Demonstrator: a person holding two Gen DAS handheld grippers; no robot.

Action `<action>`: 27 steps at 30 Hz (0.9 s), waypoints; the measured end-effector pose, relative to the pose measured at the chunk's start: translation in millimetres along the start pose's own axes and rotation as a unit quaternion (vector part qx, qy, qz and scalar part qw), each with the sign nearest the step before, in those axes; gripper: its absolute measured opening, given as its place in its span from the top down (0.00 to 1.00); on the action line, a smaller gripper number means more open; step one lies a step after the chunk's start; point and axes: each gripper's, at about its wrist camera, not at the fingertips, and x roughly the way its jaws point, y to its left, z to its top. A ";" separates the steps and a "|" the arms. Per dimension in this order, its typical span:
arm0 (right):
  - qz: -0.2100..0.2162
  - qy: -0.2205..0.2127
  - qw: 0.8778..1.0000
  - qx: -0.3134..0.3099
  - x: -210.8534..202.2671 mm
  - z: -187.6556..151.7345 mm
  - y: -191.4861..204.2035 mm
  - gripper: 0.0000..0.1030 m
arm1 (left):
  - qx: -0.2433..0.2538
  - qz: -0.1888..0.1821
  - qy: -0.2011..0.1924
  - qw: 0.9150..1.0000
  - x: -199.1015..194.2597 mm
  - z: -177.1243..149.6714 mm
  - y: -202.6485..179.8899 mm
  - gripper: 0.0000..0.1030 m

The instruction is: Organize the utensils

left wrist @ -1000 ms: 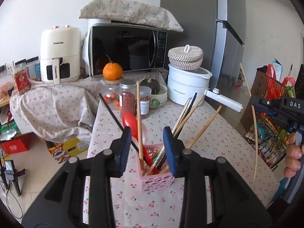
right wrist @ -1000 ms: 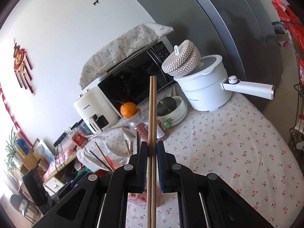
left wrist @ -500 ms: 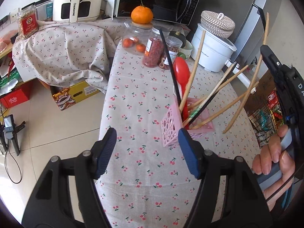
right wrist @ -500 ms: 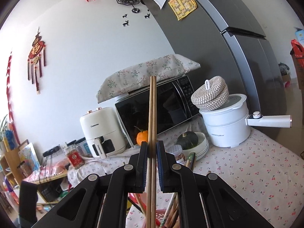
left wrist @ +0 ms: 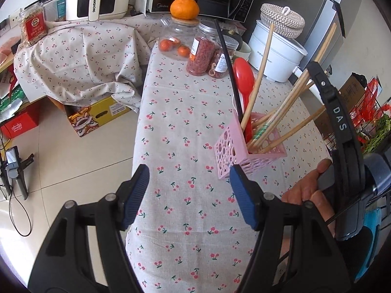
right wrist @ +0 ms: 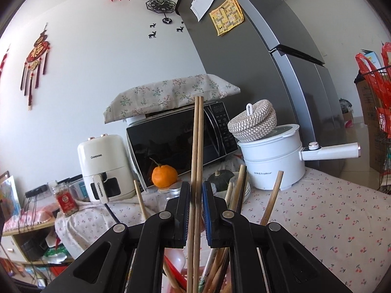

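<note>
A pink perforated utensil holder [left wrist: 246, 146] stands on the cherry-print table and holds several wooden chopsticks, a black chopstick and a red spoon [left wrist: 244, 83]. My left gripper [left wrist: 189, 190] is open and empty, just in front and left of the holder. My right gripper [right wrist: 196, 195] is shut on a pair of wooden chopsticks [right wrist: 197, 151], held upright over the holder, their lower ends down among the utensils. In the left wrist view this pair [left wrist: 315, 61] leans into the holder beside the right gripper's body [left wrist: 339, 122].
Jars of dried goods [left wrist: 201, 48] and an orange [left wrist: 184, 8] stand behind the holder. A white pot with a woven lid [left wrist: 278, 48], a microwave [right wrist: 180, 141] and an air fryer [right wrist: 103, 166] are farther back. The table's left edge drops to the floor [left wrist: 73, 171].
My right gripper has lowered its chopsticks into the holder. My left gripper has opened wide and drawn back up and left from the holder.
</note>
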 end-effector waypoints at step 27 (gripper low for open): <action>-0.037 0.181 0.980 -0.068 -73.2 83.8 -56.1 0.00 | 0.044 0.048 -0.044 0.997 -22.8 -21.1 -60.2 0.01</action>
